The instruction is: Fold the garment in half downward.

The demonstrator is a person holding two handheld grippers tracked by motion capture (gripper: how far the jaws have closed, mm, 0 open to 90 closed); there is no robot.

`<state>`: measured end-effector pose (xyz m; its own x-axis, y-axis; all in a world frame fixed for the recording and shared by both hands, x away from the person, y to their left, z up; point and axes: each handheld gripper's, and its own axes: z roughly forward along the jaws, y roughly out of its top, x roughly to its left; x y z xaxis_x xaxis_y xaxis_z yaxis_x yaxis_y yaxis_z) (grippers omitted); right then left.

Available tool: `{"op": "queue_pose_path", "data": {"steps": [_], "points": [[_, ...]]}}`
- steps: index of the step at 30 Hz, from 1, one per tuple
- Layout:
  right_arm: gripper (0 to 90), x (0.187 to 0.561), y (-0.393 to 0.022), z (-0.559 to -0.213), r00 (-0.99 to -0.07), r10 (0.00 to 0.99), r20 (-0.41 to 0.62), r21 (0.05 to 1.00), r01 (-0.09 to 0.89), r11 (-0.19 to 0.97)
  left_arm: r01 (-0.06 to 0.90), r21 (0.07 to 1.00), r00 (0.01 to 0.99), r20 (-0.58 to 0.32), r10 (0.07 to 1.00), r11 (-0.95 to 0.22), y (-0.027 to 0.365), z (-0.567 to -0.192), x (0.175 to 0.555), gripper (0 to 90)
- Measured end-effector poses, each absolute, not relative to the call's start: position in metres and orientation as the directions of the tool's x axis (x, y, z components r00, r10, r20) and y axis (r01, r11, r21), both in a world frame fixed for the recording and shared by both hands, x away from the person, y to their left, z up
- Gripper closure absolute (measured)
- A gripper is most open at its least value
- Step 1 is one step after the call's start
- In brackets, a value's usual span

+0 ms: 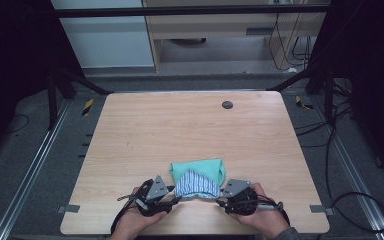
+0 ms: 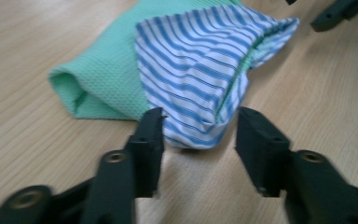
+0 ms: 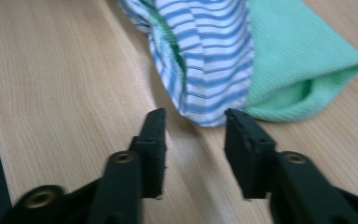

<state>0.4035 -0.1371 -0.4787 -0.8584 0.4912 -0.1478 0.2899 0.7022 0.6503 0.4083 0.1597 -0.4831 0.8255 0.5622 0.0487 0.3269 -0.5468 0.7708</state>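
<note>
1. Cloth (image 1: 198,177): folded bundle at the near edge of the table (image 1: 190,125), centred between both hands. Green waffle side underneath, blue-striped side flapped over the front.
2. Striped flap (image 2: 193,70) has two near corners, one at each gripper. In the left gripper view its corner sits just ahead of the gap between the jaws; same in the right gripper view (image 3: 205,60).
3. Left gripper (image 2: 199,133): jaws about half open, nothing pinched. Corner tip lies at the mouth but the pads don't press on it.
4. Right gripper (image 3: 195,128): same, half open and empty, corner just beyond the tips.
5. Looks like a fold just set down, both corners free. Next step, I'd guess: regrip or back off for another fold.
6. If regripping: push each gripper in low along the table so the lower jaw slides under the corner, then close. Catch all layers, including the green edge (image 2: 91,88) tucked inside the stripe; otherwise the flap peels off alone.
7. Keep both hands symmetric. Uneven pull will skew the fold line.
8. If retreating: lift straight back without widening, so a jaw doesn't snag the flap and drag it open.
9. Risk: bundle is close to the table edge, so pulling it nearer could drop it off.
</note>
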Motion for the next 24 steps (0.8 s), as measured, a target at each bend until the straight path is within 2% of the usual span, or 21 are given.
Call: {"op": "queue_pose_path", "data": {"steps": [4, 8, 13, 19, 24], "points": [[35.4, 0.403, -0.147, -0.475, -0.805, 0.576, -0.142, 0.678, 0.345, 0.649, 0.369, 0.786, 0.786, 0.021, 0.617, -0.497, 0.171, -0.480, 0.414, 29.7], [21.6, 0.409, -0.157, -0.472, -0.745, 0.652, -0.140, 0.709, 0.384, 0.591, 0.412, 0.793, 0.739, -0.003, 0.674, -0.448, 0.183, -0.475, 0.423, 15.2], [9.2, 0.429, -0.171, -0.476, -0.660, 0.747, -0.081, 0.715, 0.483, 0.505, 0.451, 0.793, 0.702, -0.030, 0.712, -0.410, 0.199, -0.471, 0.439, 10.6], [6.4, 0.449, -0.183, -0.481, -0.582, 0.812, -0.042, 0.719, 0.546, 0.429, 0.487, 0.781, 0.674, -0.050, 0.737, -0.392, 0.216, -0.472, 0.461, 9.1], [8.4, 0.467, -0.194, -0.486, -0.571, 0.821, -0.011, 0.688, 0.591, 0.420, 0.527, 0.736, 0.627, 0.000, 0.779, -0.424, 0.231, -0.475, 0.486, 9.0]]}}
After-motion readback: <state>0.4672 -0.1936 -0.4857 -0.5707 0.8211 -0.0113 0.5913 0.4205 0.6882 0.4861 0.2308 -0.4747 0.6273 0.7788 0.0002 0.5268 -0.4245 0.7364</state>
